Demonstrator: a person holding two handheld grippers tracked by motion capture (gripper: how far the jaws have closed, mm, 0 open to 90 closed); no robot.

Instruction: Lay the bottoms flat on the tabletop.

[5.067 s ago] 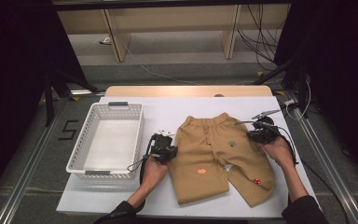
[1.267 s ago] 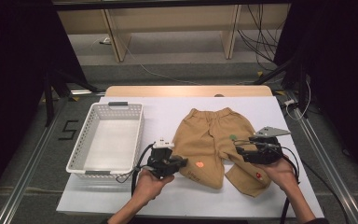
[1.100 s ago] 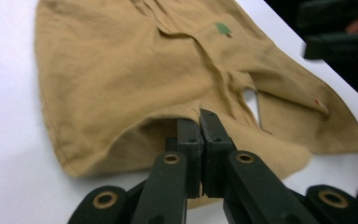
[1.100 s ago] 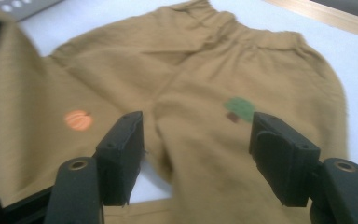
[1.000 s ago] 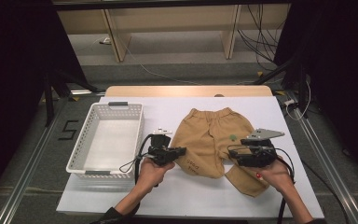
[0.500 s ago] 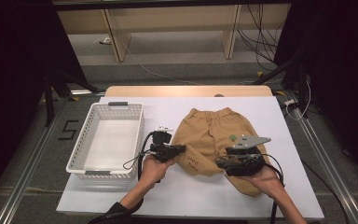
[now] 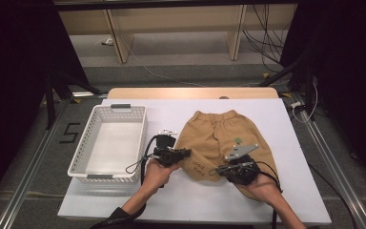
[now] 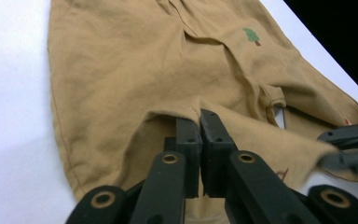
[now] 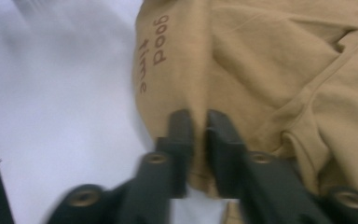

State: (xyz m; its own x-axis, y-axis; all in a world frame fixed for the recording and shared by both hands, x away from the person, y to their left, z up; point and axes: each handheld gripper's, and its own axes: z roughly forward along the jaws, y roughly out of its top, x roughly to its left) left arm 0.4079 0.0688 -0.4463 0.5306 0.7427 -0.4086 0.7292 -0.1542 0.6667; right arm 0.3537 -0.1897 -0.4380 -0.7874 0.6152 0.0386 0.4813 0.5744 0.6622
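A pair of tan trousers [image 7: 221, 143] lies on the white table [image 7: 286, 119], right of centre, with the elastic waistband toward the far edge and the legs folded back toward the person. A small green tree motif [image 8: 251, 36] sits on the upper cloth, and the words "good time" [image 9: 151, 51] are printed in brown on the folded panel nearest the table's front. The left gripper [image 8: 199, 120] has its 2 black jaws pressed together on a raised fold of the tan fabric, the cloth pinched up into a small ridge between them. The right gripper [image 9: 199, 122] likewise has its jaws nearly closed with a thin edge of the folded trouser leg caught between them, though this view is blurred. In the high view the left gripper [image 7: 183, 153] is at the left edge of the trousers and the right gripper [image 7: 219, 171] is at their near edge, a grey plate on top of it. A white plastic basket [image 7: 83, 153] stands to the left of the trousers, just beside the left hand [image 7: 156, 171].
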